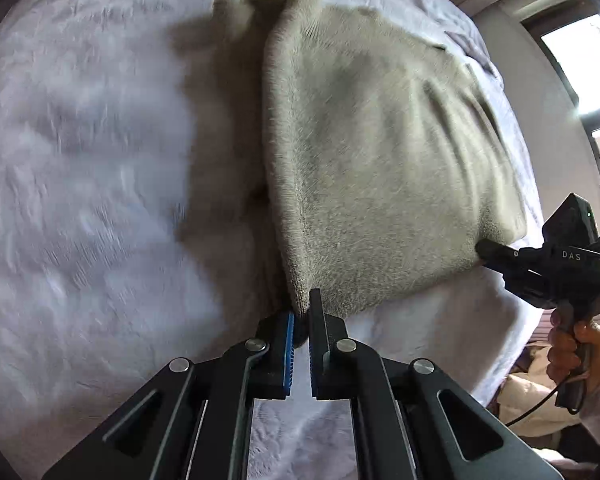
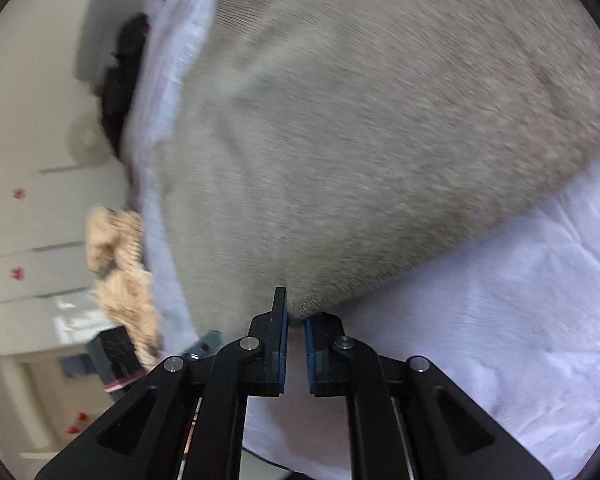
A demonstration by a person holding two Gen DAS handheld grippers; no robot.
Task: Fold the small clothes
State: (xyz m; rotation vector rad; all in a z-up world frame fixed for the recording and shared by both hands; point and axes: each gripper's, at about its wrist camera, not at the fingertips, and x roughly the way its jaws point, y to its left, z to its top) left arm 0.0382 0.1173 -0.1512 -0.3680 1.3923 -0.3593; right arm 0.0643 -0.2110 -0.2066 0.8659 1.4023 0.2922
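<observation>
A beige knitted garment [image 1: 372, 152] lies on a white bed cover [image 1: 80, 200], its left part lifted into a raised fold. My left gripper [image 1: 302, 312] is shut on the garment's near left corner and holds it above the bed. My right gripper [image 1: 485, 249] shows at the right of the left wrist view, pinching the garment's near right corner. In the right wrist view the right gripper [image 2: 296, 318] is shut on that corner of the garment [image 2: 360, 120], which fills most of the view.
The bed cover [image 2: 500, 300] spreads under the garment. A window [image 1: 580, 64] is at the far right. Beyond the bed edge lie a tan fluffy item [image 2: 120, 264], a dark item [image 2: 120, 80] and white cabinet drawers [image 2: 28, 220].
</observation>
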